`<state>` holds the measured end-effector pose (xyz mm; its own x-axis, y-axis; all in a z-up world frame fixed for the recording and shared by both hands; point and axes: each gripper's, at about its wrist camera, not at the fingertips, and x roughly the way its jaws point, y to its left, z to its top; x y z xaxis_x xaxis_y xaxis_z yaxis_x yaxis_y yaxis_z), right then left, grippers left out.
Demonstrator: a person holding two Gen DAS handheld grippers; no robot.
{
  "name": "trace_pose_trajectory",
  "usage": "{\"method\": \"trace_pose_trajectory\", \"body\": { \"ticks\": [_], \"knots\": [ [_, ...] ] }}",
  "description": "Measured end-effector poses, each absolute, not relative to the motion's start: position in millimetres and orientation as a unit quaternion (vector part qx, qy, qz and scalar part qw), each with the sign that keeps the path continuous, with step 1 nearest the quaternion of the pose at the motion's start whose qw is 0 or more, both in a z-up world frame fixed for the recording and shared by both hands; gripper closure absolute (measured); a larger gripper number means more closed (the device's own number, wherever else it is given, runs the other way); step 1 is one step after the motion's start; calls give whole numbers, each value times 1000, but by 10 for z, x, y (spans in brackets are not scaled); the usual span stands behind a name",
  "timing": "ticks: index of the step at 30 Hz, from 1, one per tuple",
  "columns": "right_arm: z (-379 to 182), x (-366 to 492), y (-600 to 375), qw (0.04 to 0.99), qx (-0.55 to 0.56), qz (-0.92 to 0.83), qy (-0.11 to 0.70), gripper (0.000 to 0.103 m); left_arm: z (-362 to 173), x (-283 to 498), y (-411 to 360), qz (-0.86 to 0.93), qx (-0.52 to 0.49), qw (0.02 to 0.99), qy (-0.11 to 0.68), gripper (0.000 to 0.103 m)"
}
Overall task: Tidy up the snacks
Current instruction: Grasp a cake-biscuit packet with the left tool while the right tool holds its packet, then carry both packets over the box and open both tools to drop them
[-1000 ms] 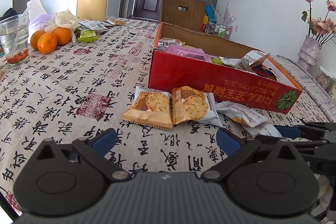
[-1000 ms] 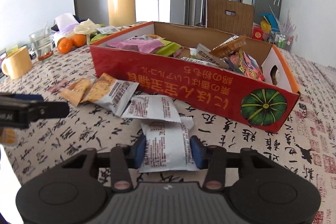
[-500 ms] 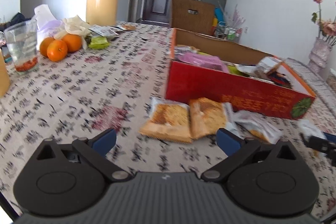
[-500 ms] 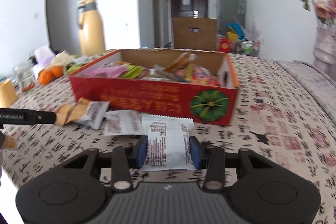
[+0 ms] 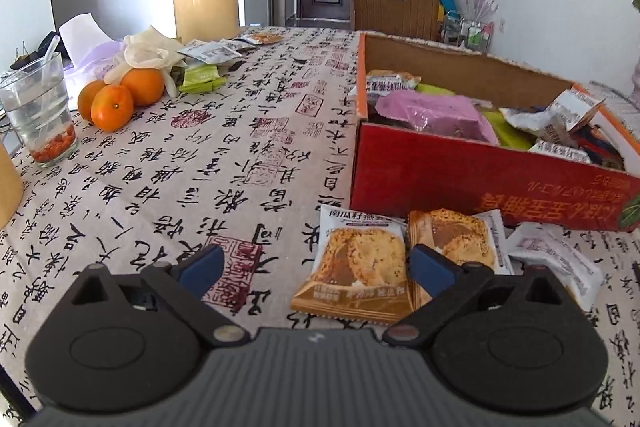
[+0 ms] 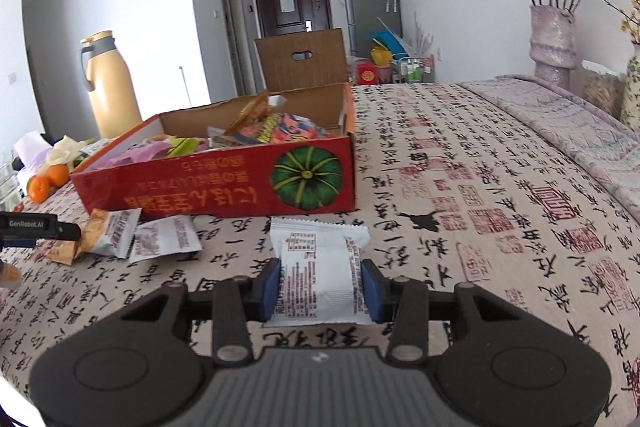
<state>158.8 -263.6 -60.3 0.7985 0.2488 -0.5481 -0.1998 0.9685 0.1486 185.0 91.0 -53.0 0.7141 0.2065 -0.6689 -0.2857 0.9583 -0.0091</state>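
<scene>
The left gripper (image 5: 314, 263) has slid over beside the cookie packet (image 5: 360, 267), jaws wide, just closing slightly. The right gripper (image 6: 322, 287) pinches a white packet (image 6: 316, 271).

The red box (image 5: 480, 175) runs off the right edge of the left wrist view, its far end unseen. Packets heaped inside it overlap, hiding their labels. The white packet's (image 6: 320, 275) sides sit behind the right gripper's pads (image 6: 270, 285).

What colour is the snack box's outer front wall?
Red, with a green pumpkin picture; clearest in the right wrist view.
</scene>
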Motion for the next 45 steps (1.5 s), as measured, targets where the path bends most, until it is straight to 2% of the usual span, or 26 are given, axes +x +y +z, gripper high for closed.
{"method": "trace_pose_trajectory", "body": {
  "ticks": [2, 3, 8, 9, 13, 19, 35, 45],
  "knots": [
    [-610, 1591, -2659, 948, 44, 116, 294, 62, -545, 1886, 903, 133, -56, 922, 359, 8],
    [-603, 1586, -2661, 948, 45, 115, 294, 62, -549, 1897, 893, 131, -56, 922, 361, 13],
    [-627, 1583, -2655, 947, 49, 119, 296, 62, -564, 1911, 843, 123, -51, 922, 363, 38],
    [-630, 1582, -2652, 946, 49, 120, 296, 62, -556, 1902, 834, 118, -51, 924, 361, 49],
    [-651, 1583, -2629, 945, 51, 124, 298, 62, -540, 1874, 849, 119, -62, 925, 356, 56],
    [-675, 1573, -2561, 942, 50, 136, 303, 62, -509, 1797, 828, 120, -67, 927, 349, 60],
    [-379, 1687, -2615, 945, 59, 156, 281, 62, -111, 1442, 786, 105, -95, 939, 313, 60],
    [-160, 1940, -2582, 951, 55, 168, 255, 62, 175, 1581, 790, 104, -91, 948, 285, 60]
  ]
}}
